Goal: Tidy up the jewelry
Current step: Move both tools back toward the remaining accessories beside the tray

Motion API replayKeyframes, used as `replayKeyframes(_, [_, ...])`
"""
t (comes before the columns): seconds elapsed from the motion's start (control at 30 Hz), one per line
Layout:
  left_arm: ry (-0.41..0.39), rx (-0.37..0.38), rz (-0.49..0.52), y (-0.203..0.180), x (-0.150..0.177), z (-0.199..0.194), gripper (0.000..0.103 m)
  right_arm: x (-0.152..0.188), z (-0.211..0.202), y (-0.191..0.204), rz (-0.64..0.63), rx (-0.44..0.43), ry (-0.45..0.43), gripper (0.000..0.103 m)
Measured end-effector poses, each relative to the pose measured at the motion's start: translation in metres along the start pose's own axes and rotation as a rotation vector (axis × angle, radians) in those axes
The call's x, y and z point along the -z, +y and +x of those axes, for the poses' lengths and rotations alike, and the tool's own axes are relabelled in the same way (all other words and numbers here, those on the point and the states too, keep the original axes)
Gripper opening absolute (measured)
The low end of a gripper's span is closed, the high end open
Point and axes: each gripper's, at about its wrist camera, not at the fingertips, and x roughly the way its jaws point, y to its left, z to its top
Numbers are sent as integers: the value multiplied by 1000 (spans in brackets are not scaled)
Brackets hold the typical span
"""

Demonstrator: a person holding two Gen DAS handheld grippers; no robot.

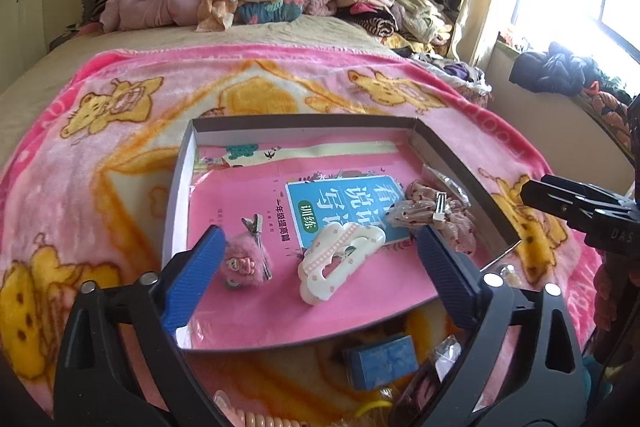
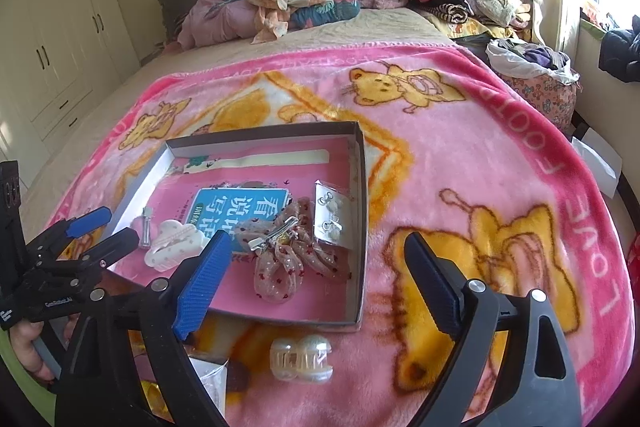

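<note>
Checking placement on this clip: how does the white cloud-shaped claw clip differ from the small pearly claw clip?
The white cloud-shaped claw clip lies inside the box on the pink book cover; the small pearly claw clip lies outside it on the blanket. The cloud clip looks flatter and broader, the pearly one rounded and compact. Both are pale and ungripped.

Blanket [image 2: 460,155]: pink plush, printed with yellow-orange cartoon bears and white lettering along a darker pink border. Tray [image 2: 362,187]: grey walls, white inside faces. Book [image 1: 248,187] in the tray: pink cover with a teal title panel bearing white characters. Claw clip [image 1: 340,263]: white with small pink dots. Fuzzy clip [image 1: 244,263]: pink. Bow [image 2: 296,259]: sheer beige with red dots. Pearl clip [image 2: 301,357]: pearly white.
</note>
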Motion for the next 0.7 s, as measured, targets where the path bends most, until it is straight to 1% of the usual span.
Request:
replayKeyframes(0.17, [-31, -6, -8, 1, 1, -16, 91, 4, -16, 4, -2, -6, -26, 86])
replayKeyframes(0.53, [-50, -22, -18, 8, 13, -40, 91, 20, -48, 10, -6, -16, -57, 86])
replayKeyframes(0.7, [-75, -28, -19, 9, 17, -54, 91, 26, -64, 16, -16, -27, -75, 86])
